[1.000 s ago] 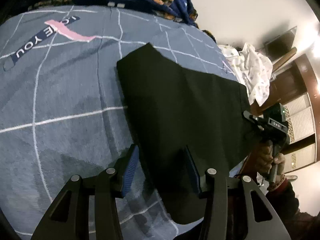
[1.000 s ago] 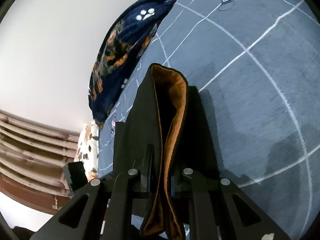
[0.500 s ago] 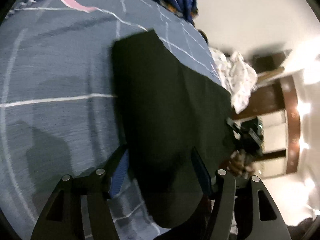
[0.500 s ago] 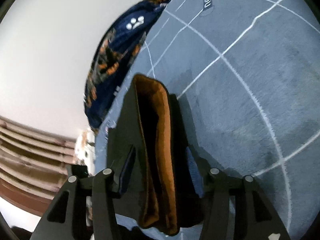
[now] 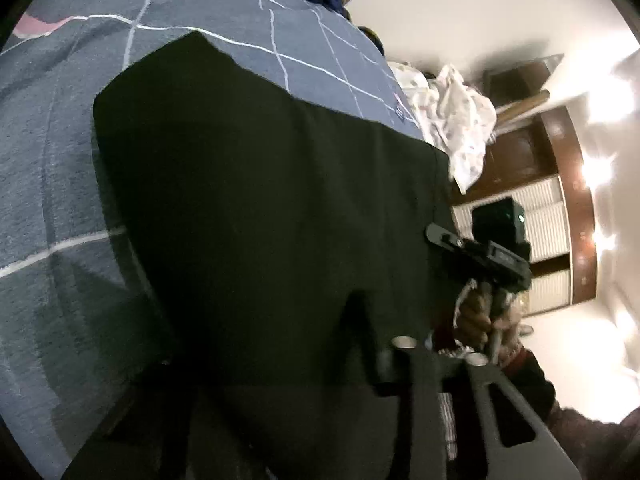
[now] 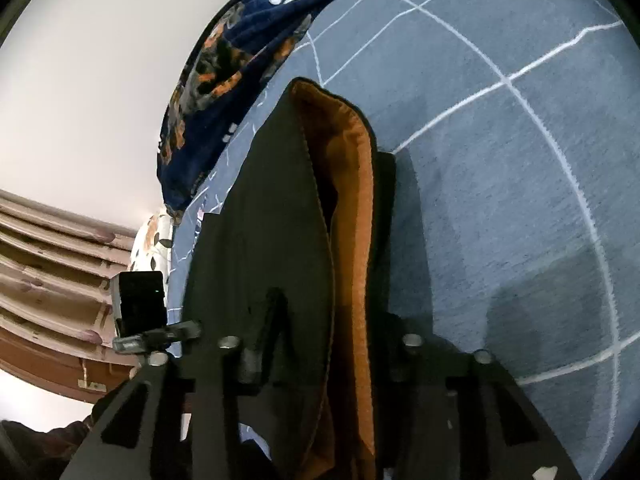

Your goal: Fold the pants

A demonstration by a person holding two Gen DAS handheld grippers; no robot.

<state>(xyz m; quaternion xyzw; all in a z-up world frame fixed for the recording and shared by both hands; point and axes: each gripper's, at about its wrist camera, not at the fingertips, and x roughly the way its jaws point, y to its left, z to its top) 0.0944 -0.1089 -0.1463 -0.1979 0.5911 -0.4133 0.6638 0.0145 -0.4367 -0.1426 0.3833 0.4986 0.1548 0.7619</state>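
Observation:
The black pants (image 5: 260,208) lie folded flat on a grey-blue bedspread (image 5: 52,184). My left gripper (image 5: 276,344) is wide open, its fingers straddling the near edge of the pants, and grips nothing. In the right wrist view the pants (image 6: 276,216) show their orange lining (image 6: 348,208) at the folded edge. My right gripper (image 6: 332,336) is open, with a finger on either side of that thick edge. The right gripper also shows in the left wrist view (image 5: 480,252), held in a hand at the pants' right side.
A dark blue patterned blanket (image 6: 240,52) lies bunched at the far edge of the bed. A white printed cloth (image 5: 452,120) lies at the bed's corner. Wooden furniture (image 5: 560,184) stands beyond the bed. The left gripper's camera body (image 6: 140,304) shows at the left.
My right gripper has let go of the pants' edge and opened wide. My left gripper has moved forward over the pants, staying open.

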